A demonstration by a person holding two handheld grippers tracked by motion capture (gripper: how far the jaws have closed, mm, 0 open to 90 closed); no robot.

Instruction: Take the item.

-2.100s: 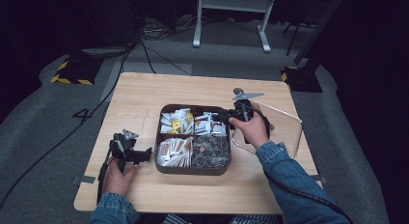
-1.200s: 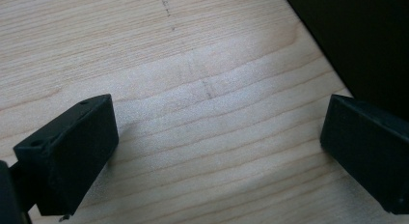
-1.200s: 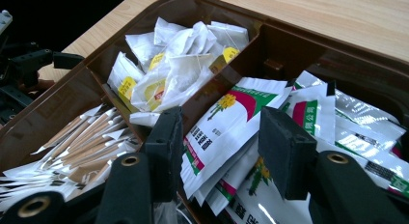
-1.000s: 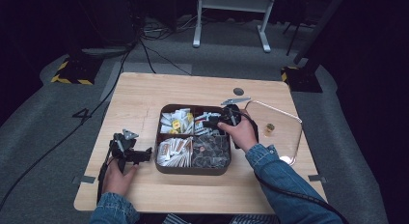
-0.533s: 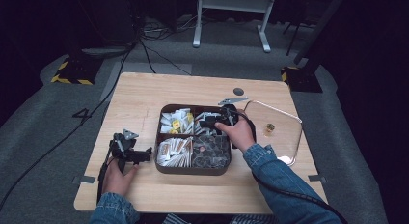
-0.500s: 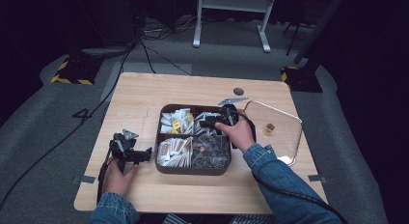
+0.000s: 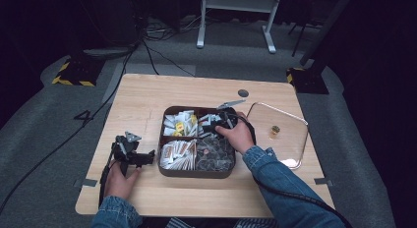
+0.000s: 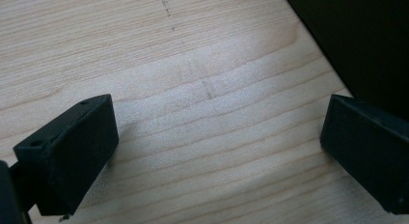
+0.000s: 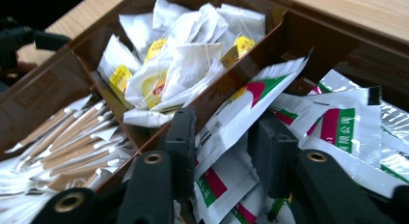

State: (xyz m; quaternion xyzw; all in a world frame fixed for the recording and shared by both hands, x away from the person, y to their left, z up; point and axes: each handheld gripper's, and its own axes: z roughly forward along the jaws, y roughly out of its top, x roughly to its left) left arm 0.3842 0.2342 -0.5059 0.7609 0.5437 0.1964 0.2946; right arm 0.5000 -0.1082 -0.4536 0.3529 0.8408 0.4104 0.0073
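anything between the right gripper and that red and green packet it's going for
Nothing visible. The red-and-green packet already stands between the jaws of the right gripper, which have just been closing; the tray's divider runs beside it, not across the path.

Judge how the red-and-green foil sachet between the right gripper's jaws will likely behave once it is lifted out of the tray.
The sachet looks thin and flat, so it will probably flop or bend beyond the right gripper. Its glossy foil may be slippery. It seems light, but it overlaps neighbouring sachets in the tray, so one could drag along.
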